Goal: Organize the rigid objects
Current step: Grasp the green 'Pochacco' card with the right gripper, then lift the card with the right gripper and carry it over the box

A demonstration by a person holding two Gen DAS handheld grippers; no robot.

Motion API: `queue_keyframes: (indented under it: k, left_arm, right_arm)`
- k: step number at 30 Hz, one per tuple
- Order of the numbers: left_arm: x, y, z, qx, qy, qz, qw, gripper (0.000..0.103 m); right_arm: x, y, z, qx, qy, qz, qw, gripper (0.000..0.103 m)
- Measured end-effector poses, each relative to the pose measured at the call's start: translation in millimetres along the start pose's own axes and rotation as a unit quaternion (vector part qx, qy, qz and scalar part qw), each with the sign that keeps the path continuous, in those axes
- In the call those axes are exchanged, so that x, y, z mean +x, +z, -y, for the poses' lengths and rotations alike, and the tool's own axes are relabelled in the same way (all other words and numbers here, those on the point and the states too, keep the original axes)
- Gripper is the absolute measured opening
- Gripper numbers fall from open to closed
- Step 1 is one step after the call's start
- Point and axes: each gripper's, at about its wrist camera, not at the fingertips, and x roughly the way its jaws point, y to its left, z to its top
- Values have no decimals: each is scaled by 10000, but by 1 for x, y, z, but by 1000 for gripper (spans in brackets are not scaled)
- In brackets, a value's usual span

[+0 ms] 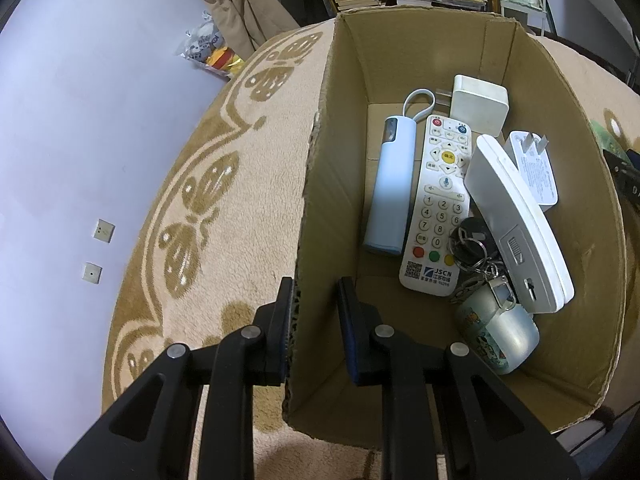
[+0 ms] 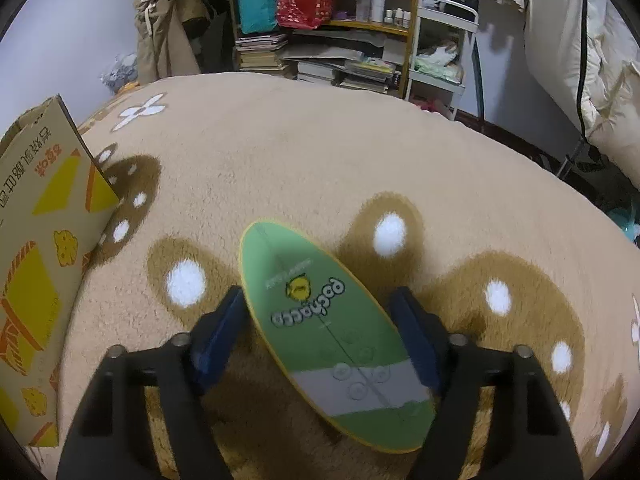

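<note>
A cardboard box (image 1: 336, 152) stands on the beige rug. Inside lie a white remote (image 1: 438, 204), a pale blue case (image 1: 390, 188), a white charger block (image 1: 480, 104), a white plug adapter (image 1: 536, 172), a white flat device (image 1: 520, 224), a key bunch (image 1: 476, 248) and a small metal cup (image 1: 500, 336). My left gripper (image 1: 316, 300) straddles the box's left wall, one finger outside, one inside, with a gap on the inner side. My right gripper (image 2: 320, 320) is open around a green oval case (image 2: 332, 332) lying on the rug. The box's printed side shows in the right wrist view (image 2: 44, 260).
A bookshelf (image 2: 328, 48) with stacked books and bottles stands behind the rug. Hanging coats (image 2: 160, 32) are at the back left, bedding (image 2: 580, 60) at the right. A toy bag (image 1: 208, 52) lies on the lilac floor (image 1: 80, 120) left of the rug.
</note>
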Motion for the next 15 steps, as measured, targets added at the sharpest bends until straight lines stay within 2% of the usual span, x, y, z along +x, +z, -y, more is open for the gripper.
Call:
queue_keyframes:
  k: [1, 3, 6, 9, 15]
  left_arm:
    - [0, 0, 0, -5, -5, 0, 10000, 20]
    - [0, 0, -1, -18, -16, -5, 10000, 20]
    - [-1, 1, -1, 9, 9, 3, 10000, 20]
    - [-1, 0, -1, 7, 8, 7, 10000, 20]
    - [0, 0, 0, 53, 32, -1, 10000, 20]
  right_arm:
    - [-1, 0, 1, 55, -18, -12, 10000, 64]
    - [-4, 1, 3, 238, -53, -56, 9997, 59]
    - [-10, 4, 6, 512, 71, -55, 9986, 58]
    - [-17, 5, 2, 535, 127, 4, 9985, 58]
    - [-48, 20, -15, 639, 727, 376, 9946, 58]
